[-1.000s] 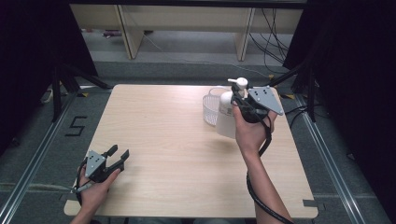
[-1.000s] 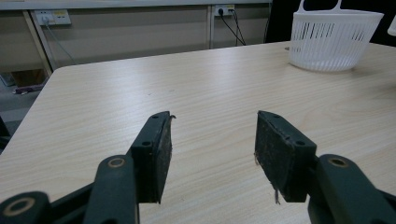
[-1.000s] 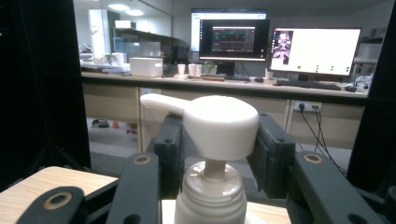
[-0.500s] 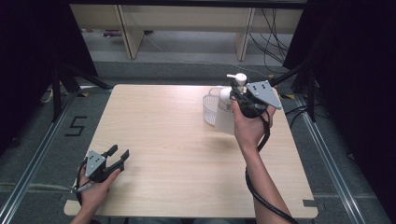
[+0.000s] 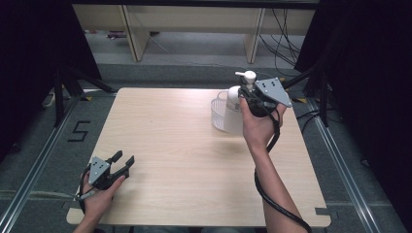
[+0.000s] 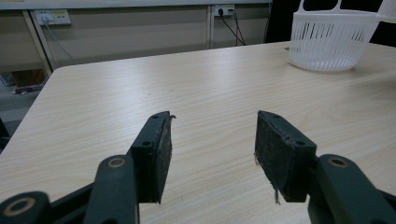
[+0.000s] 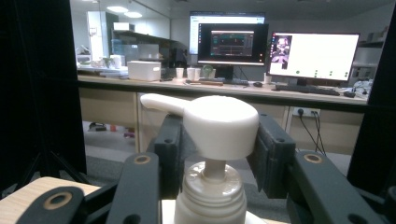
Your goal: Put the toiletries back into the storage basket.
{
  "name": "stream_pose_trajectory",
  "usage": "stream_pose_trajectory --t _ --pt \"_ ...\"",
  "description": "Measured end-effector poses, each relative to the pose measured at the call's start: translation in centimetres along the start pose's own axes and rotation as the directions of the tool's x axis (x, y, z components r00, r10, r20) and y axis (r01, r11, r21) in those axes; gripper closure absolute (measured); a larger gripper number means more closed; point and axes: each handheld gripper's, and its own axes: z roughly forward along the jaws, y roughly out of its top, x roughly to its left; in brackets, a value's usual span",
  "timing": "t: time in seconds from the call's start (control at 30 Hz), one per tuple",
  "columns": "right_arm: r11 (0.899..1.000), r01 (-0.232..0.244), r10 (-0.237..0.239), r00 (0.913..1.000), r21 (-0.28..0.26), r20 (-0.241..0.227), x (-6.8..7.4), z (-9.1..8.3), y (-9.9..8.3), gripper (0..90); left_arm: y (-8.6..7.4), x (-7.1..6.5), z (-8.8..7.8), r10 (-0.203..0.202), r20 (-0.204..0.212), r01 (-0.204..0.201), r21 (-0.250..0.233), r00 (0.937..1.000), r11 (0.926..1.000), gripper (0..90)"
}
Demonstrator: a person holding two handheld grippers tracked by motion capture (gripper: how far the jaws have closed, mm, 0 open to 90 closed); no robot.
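Pump bottle: one white pump bottle held upright in the air near the table's far right corner, just at the near right side of the basket; the right gripper view shows its pump head and collar close up, spout pointing left in that view.
Right tool: one, the right tool, clamped on the pump bottle at its top, a jaw on either side of the pump head, the pads pressing its sides; the grey three-cornered plate sits on top, and a black cable trails down along the forearm.
Basket: one white slatted plastic basket standing on the table near the far right corner, partly behind the bottle; in the left gripper view it stands at the far right.
Left tool: one, the left tool, resting at the table's near left corner, jaws spread apart with nothing between them, only bare wood beyond the pads.
Table: one light wooden table, carrying the basket and the left tool.
Count: two tools, one bottle, one basket.
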Motion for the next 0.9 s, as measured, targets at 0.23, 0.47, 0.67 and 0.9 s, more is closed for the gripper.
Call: stream_pose_trajectory --t 0.23,0.47,0.67,0.9 --pt "1.0 -0.005 0.005 1.0 -0.003 0.007 -0.1 0.4 0.4 60.1 0.0 0.0 0.0 -0.001 0.001 0.001 -0.001 1.0 1.0 45.7" --pt "1.0 -0.001 0.001 1.0 -0.003 0.006 -0.2 0.9 0.7 60.0 0.0 0.0 0.0 0.0 0.001 0.0 -0.001 1.0 1.0 45.8" --pt "1.0 0.001 -0.001 1.0 -0.007 0.009 -0.2 1.3 1.0 60.1 0.0 0.0 0.0 0.0 0.001 0.0 -0.001 1.0 1.0 45.8" --pt "1.0 -0.005 0.005 0.9999 0.002 0.009 -0.2 1.9 1.1 60.0 0.0 0.0 0.0 0.0 0.002 0.0 -0.001 1.0 1.0 45.8"
